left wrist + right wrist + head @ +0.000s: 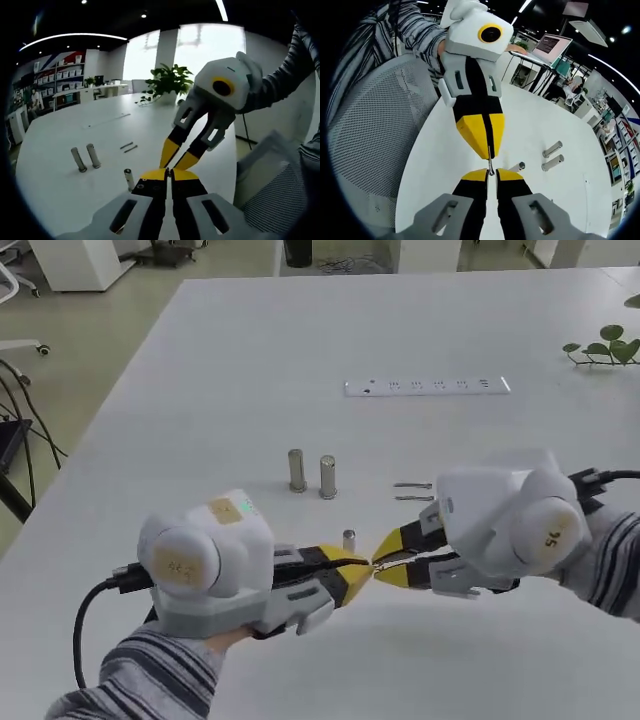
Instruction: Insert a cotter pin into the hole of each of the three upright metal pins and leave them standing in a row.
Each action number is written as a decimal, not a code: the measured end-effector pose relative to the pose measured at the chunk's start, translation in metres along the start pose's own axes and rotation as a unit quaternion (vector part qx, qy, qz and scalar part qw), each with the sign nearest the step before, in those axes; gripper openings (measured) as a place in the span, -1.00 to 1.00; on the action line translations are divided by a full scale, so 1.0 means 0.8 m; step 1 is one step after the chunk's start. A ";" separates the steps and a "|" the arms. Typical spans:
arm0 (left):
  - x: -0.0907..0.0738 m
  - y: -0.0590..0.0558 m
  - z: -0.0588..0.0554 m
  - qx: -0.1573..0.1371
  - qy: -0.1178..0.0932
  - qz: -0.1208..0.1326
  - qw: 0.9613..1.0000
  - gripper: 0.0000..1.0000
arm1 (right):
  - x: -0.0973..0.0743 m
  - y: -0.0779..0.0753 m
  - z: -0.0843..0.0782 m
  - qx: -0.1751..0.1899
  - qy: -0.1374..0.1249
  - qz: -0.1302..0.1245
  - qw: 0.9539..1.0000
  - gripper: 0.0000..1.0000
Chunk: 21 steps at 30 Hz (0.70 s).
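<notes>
- My right fingers (405, 576) are clamped on a cotter (491, 164). My left fingers (472, 130) are pressed together on its other end, as best I can tell. We're tip to tip just above the counter (250, 360).
- One pin (348, 540) stands right behind the tips and looks bare.
- A second pin (296, 470) and a third pin (328, 477) stand side by side farther back, no cotter visible in either.
- Two spare cotters (412, 491) lie flat just right of those.
- So I reckon zero of three done: all three cotters to go in, and the near pin sits out of the row.
</notes>
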<state>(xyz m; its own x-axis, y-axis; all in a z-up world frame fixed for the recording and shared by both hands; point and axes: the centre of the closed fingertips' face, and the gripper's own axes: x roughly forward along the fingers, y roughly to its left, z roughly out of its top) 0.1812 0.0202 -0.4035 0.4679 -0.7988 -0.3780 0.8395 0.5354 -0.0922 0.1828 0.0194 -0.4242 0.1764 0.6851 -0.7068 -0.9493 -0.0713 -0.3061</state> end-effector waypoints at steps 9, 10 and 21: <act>0.000 -0.007 -0.005 0.027 0.019 -0.026 0.999 -1.00 | 0.002 0.011 0.000 -0.008 0.008 0.019 1.000 -1.00; 0.000 -0.007 -0.005 0.024 0.019 -0.026 0.999 -1.00 | 0.002 0.012 0.000 -0.007 0.009 0.021 1.000 -1.00; 0.003 -0.004 -0.007 0.010 0.020 -0.014 1.000 -1.00 | -0.001 0.011 -0.005 -0.002 0.021 0.022 1.000 -1.00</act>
<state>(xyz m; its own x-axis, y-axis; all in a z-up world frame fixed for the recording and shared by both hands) 0.1785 0.0181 -0.4092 0.4324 -0.8022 -0.4117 0.8580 0.5065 -0.0859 0.1751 0.0152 -0.4293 0.1446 0.6499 -0.7461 -0.9556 -0.1038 -0.2757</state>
